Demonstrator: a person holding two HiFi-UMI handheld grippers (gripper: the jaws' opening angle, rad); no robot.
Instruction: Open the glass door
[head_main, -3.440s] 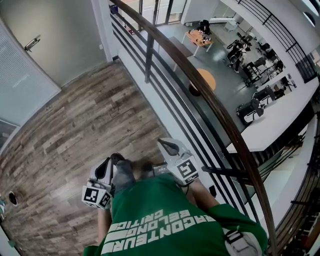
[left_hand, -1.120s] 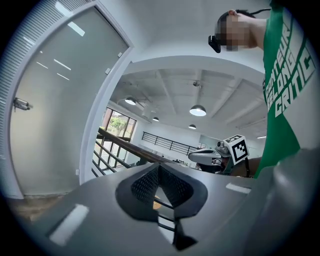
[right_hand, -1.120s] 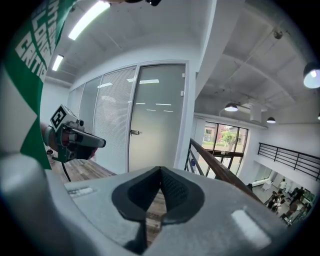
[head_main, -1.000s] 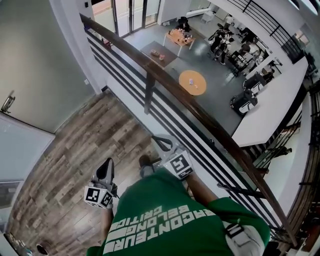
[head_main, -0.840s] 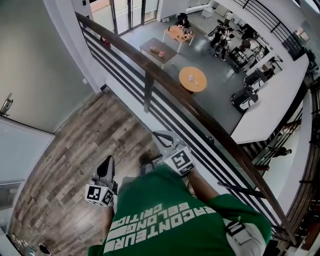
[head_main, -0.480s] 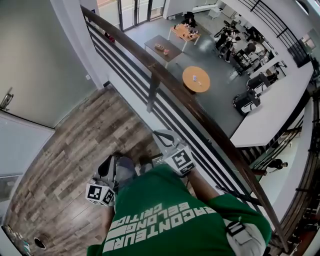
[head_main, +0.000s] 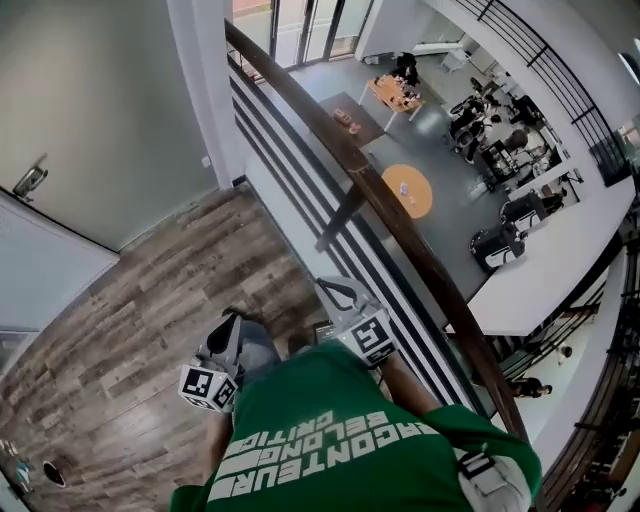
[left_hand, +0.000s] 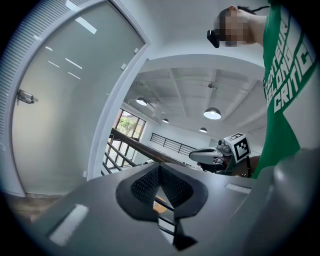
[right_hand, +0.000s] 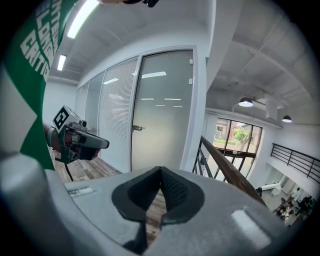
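Upper-floor office landing: wood-plank floor (head_main: 140, 330), frosted glass door (right_hand: 160, 115), blinds-covered glass wall (right_hand: 112, 115). Wooden-topped railing (head_main: 400, 220) overlooking open workspace below, with round table (head_main: 408, 190), desk (head_main: 392, 92), seated people (head_main: 480, 110).
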